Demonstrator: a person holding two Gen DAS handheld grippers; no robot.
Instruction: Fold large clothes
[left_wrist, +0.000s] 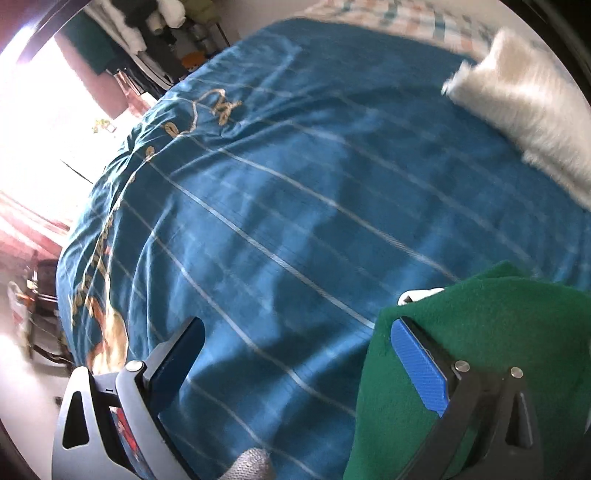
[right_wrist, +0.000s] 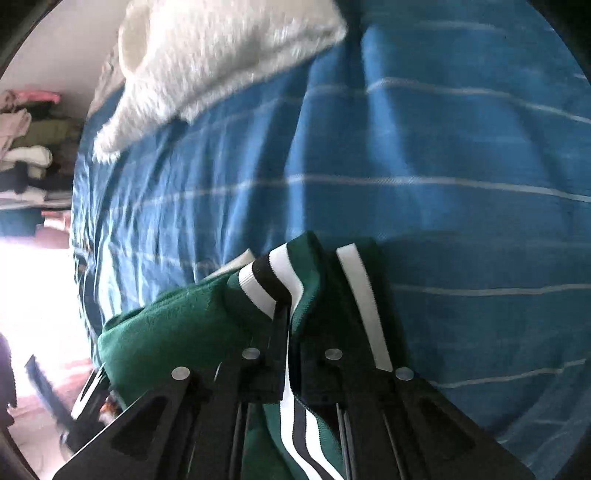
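green fleece garment (right_wrist: 177, 332) is lying on the blue bedspread (right_wrist: 443, 147) at six o'clock. my right gripper (right_wrist: 291, 314) is pinching its striped cuff (right_wrist: 266, 280); my left gripper (left_wrist: 299, 347) is gaping, gripping nothing.

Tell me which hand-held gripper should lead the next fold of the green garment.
Probably right. The right hand-held gripper is already shut on the green garment at its striped trim, while the left hand-held gripper is open with nothing between its fingers.

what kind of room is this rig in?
Most likely a bedroom. A blue bedcover with thin white stripes fills both views, a fluffy white pillow lies on it, and stacked folded clothes on shelves stand beside the bed.
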